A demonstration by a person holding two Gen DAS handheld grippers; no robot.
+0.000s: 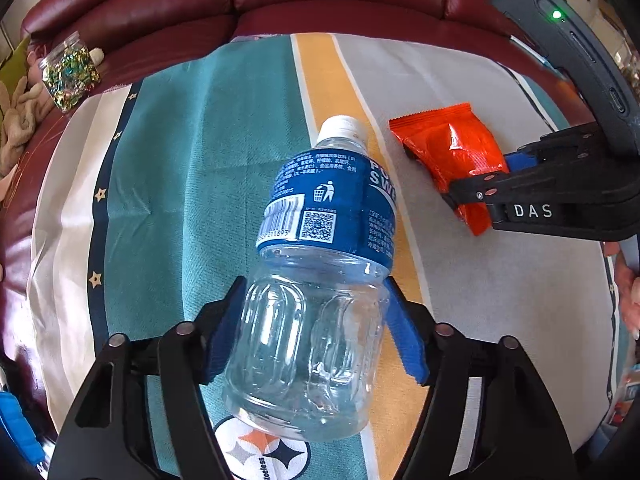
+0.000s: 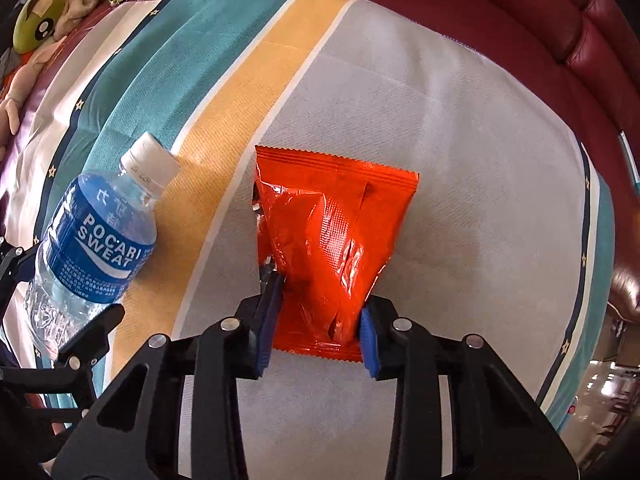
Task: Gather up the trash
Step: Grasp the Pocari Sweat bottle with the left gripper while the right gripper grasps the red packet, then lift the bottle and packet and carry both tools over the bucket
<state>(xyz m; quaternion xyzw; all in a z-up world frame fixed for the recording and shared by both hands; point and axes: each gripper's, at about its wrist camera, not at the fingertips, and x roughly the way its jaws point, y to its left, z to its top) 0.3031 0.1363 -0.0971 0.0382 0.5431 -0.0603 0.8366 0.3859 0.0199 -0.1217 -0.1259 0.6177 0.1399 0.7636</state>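
Left gripper [image 1: 314, 328] pointed steeply down over striped cloth [image 1: 168, 184] spread on dark red leather sofa [image 1: 160, 4]. Empty Pocari Sweat bottle [image 1: 320, 264] lay tilted between blue fingers [image 1: 224, 332], both pads against its clear lower body; fingers gripped bottle. White cap aimed away toward sofa back.

Right gripper [image 2: 316, 328] closed on near end of orange snack wrapper [image 2: 332, 232], foil pinched and crumpled between pads; far end lay on grey stripe. Bottle beside wrapper, apart.

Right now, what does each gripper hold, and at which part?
The left gripper clamps the plastic bottle at its clear lower body, below the blue label. The right gripper pinches the orange wrapper near its bottom sealed end.
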